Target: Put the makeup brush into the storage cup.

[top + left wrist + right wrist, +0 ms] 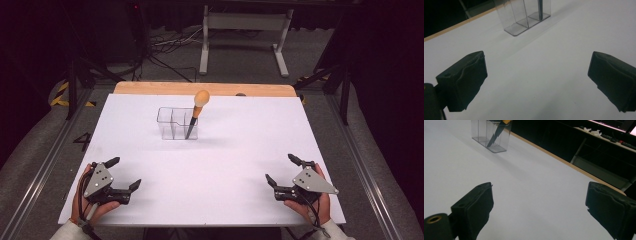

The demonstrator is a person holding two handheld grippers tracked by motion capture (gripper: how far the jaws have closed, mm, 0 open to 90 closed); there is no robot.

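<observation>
Both claws sit parked near the desk's near edge, the left claw (124, 175) by the near-left corner, the right claw (282, 171) by the near-right corner, each with jaws spread wide and nothing between them. The clear organizer (177, 123) stands well apart from both, toward the far edge around the middle, and the orange-headed tool (197, 111) leans in its right-hand compartment, dark tip down, head poking above the rim. By my reading, no grasp is under way; this is either the start or the finish. Any next move calls for a long reach forward to the tool's handle. The right gripper view catches the dark tip (495, 135) slanting inside the organizer; the left gripper view offers the organizer's base (526, 23).
</observation>
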